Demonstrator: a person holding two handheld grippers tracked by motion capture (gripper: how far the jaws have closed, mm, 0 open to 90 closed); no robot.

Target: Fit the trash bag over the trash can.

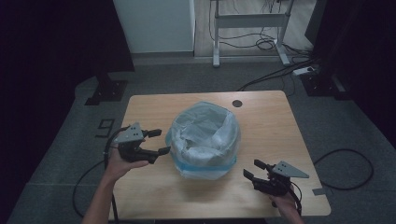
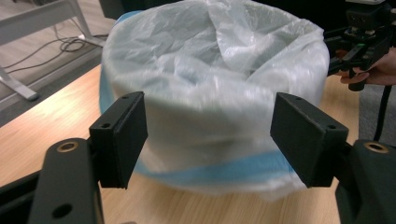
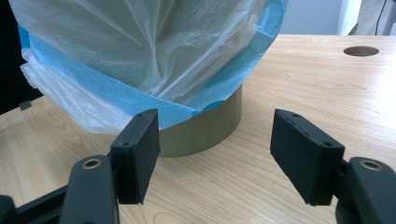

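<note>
A round bin (image 3: pixel 205 128) stands mid-table, lined with a clear plastic bag (image 1: pixel 204 135) (image 2: pixel 210 79) (image 3: pixel 154 51) that drapes over its rim, with a blue band (image 1: pixel 205 165) (image 2: pixel 233 170) (image 3: pixel 140 100) round the bag's edge. My left gripper (image 1: pixel 158 141) (image 2: pixel 208 137) hovers open just left of the bin, jaws pointing at the bag's side and holding nothing. Near the table's front right, my right gripper (image 1: pixel 254 169) (image 3: pixel 215 154) is open too, aimed at the bin's olive lower wall, a short way off it. In the left gripper view the right gripper (image 2: pixel 359 44) appears beyond the bag.
The wooden table (image 1: pixel 266 126) has a round cable hole (image 1: pixel 237 103) (image 3: pixel 360 50) at its back right. Behind the table stand a white desk frame (image 1: pixel 250 21), loose cables (image 1: pixel 266 44) on the grey floor and a dark stand base (image 1: pixel 107 91).
</note>
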